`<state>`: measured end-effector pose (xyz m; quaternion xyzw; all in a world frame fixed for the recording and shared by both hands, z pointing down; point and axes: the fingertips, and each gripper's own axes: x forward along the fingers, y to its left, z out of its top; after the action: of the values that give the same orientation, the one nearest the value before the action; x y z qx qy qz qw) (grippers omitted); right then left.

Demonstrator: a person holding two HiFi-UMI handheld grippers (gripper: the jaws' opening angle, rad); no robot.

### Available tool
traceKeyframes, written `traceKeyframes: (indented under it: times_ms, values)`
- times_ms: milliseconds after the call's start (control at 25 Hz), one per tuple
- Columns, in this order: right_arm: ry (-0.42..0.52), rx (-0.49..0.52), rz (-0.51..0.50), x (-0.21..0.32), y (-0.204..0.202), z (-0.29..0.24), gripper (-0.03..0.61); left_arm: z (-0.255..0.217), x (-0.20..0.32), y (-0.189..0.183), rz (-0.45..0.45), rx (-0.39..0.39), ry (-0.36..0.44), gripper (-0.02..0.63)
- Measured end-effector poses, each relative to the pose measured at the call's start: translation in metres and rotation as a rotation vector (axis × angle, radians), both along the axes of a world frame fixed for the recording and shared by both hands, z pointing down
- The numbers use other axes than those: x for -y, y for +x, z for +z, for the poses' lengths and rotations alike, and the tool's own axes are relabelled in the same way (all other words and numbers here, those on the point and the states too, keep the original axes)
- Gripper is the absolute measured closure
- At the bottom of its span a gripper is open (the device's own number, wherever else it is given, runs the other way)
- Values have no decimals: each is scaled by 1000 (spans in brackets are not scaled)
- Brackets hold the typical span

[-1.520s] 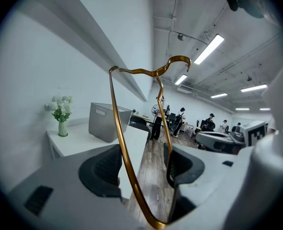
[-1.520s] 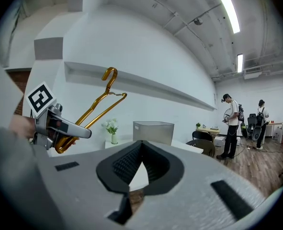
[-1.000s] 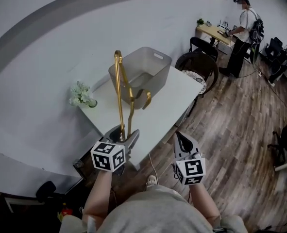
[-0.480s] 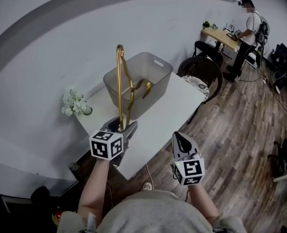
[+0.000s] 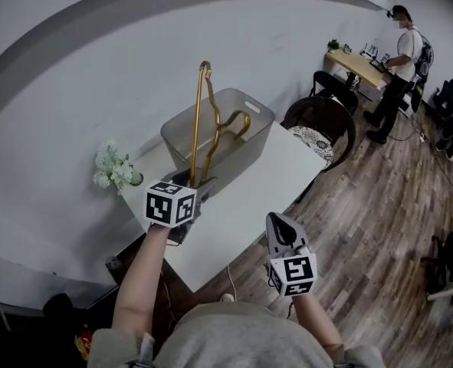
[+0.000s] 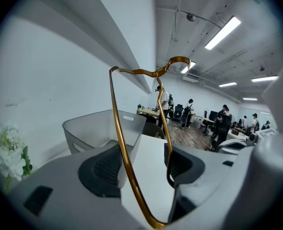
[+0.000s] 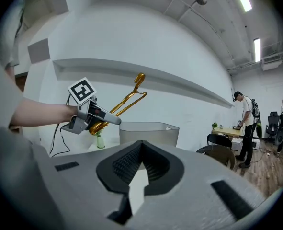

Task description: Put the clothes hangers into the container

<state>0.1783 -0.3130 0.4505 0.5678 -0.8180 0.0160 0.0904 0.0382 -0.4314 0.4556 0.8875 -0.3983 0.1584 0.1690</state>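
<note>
Head view | carry step: gold hanger (image 5: pixel 198 121) clamped by left gripper (image 5: pixel 199 182) near container (image 5: pixel 254 118), upper centre | right gripper (image 5: pixel 280 225) closed, empty | lowering judged next

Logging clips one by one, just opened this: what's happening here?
A person holds a tool in each hand. The left tool grips a gold clothes hanger by one end, raised toward the grey container on the white table, not yet inside it. The right tool is shut and empty, low beside the table.

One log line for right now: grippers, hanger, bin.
left hand-held gripper: shut on hanger | hanger: raised, hook above bin, not in | right hand-held gripper: shut, empty
</note>
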Motion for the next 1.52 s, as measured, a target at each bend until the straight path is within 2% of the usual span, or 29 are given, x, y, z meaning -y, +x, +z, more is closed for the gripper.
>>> traceKeyframes:
  times_ms: [240, 520, 840, 1120, 1360, 1520]
  values:
    - [-3, -1, 7, 3, 4, 0, 575, 0, 36, 4, 25, 57, -49, 342]
    - [-9, 10, 59, 9, 12, 1, 575, 20, 68, 5, 58, 152, -171, 342]
    - [-15, 25, 96, 18, 12, 1, 575, 43, 82, 10, 100, 246, -275, 339]
    - [-24, 25, 111, 22, 6, 6, 575, 54, 85, 13, 128, 259, -359, 331]
    - [-27, 21, 114, 25, 1, 6, 575, 56, 86, 14, 144, 254, -378, 330]
    - [-25, 16, 116, 26, -3, 5, 575, 52, 87, 14, 143, 261, -338, 327]
